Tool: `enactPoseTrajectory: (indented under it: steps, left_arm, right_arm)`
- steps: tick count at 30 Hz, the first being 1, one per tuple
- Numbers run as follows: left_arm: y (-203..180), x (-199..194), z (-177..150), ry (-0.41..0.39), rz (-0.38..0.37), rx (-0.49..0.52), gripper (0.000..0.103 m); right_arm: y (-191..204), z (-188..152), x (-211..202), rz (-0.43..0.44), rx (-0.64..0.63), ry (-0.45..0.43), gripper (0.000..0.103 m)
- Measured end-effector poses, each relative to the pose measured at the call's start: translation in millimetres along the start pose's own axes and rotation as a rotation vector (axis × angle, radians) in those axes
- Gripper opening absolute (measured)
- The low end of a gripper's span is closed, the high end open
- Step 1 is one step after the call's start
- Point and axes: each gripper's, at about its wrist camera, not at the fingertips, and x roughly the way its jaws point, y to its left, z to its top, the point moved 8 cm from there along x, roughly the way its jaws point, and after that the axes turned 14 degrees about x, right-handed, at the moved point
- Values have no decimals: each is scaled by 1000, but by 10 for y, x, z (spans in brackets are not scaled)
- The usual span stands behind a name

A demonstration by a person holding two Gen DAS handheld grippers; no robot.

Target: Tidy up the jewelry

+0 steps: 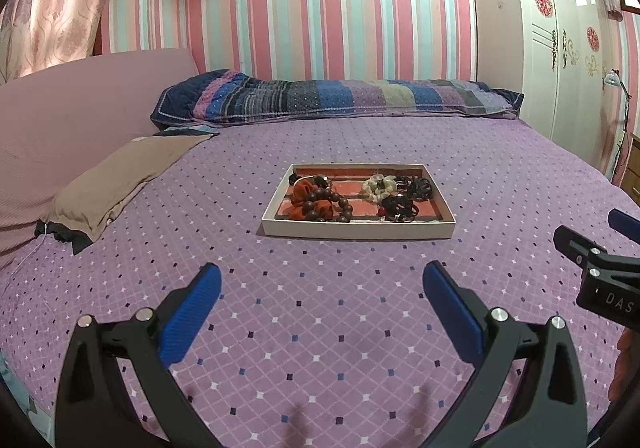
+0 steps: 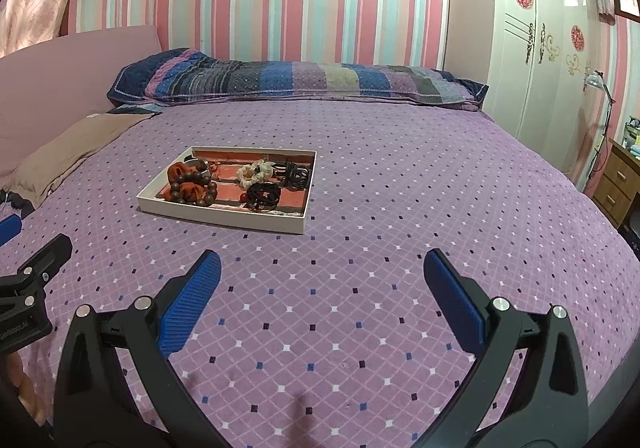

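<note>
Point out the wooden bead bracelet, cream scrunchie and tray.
wooden bead bracelet [image 1: 345, 203], left wrist view, bead on its right side
cream scrunchie [image 2: 251, 172], right wrist view, fabric ring
tray [image 1: 356, 230], left wrist view, near white wall

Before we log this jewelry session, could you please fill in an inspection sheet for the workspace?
Surface: purple patterned bedspread.
Job's things: tray holding brown bead bracelet, orange scrunchie, cream scrunchie, black hair ties.
Clutter: brown pillow, striped pillow.
Grippers: left gripper open, empty; right gripper open, empty.
Cables: nothing seen.
Surroundings: white wardrobe, striped wall.
</note>
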Motion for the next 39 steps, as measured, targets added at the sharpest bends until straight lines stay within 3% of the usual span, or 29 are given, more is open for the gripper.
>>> enactPoseTrajectory:
  steps: [39]
  left_arm:
    - [-44, 16, 18, 3, -3, 9, 98]
  right_arm:
    - [-30, 7, 15, -8, 1, -1, 99]
